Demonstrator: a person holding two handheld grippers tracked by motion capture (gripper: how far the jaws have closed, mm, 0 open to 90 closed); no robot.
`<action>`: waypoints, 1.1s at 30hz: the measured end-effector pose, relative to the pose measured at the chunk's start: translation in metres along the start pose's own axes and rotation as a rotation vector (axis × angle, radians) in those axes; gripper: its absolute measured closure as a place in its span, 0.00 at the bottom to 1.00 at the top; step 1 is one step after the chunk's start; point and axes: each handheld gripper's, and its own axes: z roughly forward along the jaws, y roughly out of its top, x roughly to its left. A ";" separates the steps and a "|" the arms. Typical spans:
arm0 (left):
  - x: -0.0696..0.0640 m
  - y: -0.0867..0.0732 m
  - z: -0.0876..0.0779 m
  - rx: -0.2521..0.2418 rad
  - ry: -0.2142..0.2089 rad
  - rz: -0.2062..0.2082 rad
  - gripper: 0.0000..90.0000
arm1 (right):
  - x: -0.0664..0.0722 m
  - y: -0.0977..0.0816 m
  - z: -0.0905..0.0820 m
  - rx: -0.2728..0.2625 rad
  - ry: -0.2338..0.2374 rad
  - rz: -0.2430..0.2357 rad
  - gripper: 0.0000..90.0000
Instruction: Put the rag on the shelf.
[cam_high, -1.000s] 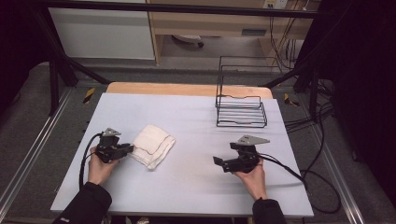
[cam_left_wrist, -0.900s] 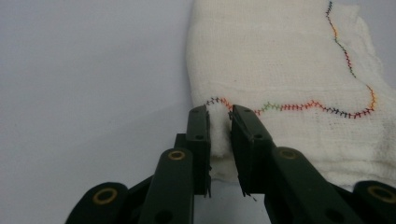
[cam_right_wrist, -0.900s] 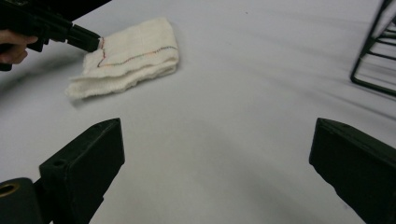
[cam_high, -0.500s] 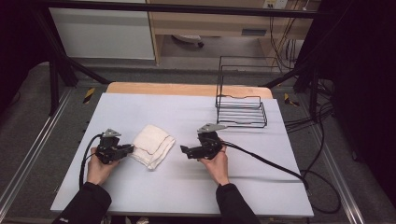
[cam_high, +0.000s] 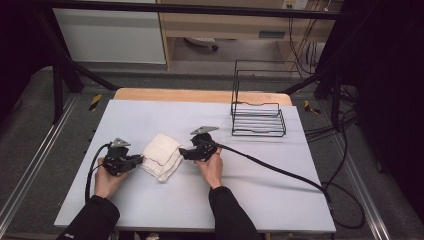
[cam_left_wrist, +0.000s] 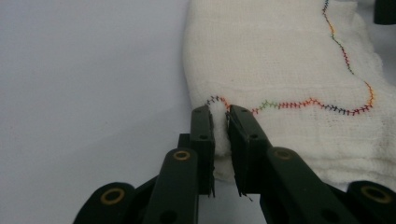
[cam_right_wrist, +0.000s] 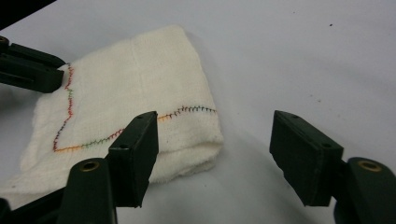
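Note:
A folded white cloth with a line of many-coloured stitching lies on the white table, left of the middle. My left gripper is at its left edge. In the left gripper view, the left gripper is shut on a pinched fold of the cloth. My right gripper has reached the cloth's right edge. Its jaws have just been closing but still stand apart. In the right gripper view, the right gripper straddles a corner of the cloth without pressing it. The left gripper shows beyond.
A black wire rack stands at the back right of the table. The right gripper's thick black cable trails across the table to the right and off its edge. A bare wooden strip runs along the far edge.
My right hand has travelled left across the table, from the right half to the cloth's right edge. The left gripper has stayed where it was on the cloth.

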 end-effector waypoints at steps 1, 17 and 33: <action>0.000 0.000 0.000 0.000 0.000 0.000 0.89 | 0.000 0.000 0.003 0.007 -0.004 -0.004 0.42; 0.000 0.000 0.000 0.001 -0.003 -0.012 0.90 | 0.001 -0.003 0.017 0.027 0.044 0.053 0.75; 0.001 0.001 -0.002 -0.001 -0.002 -0.036 0.92 | 0.006 0.002 0.010 0.012 0.054 0.118 0.93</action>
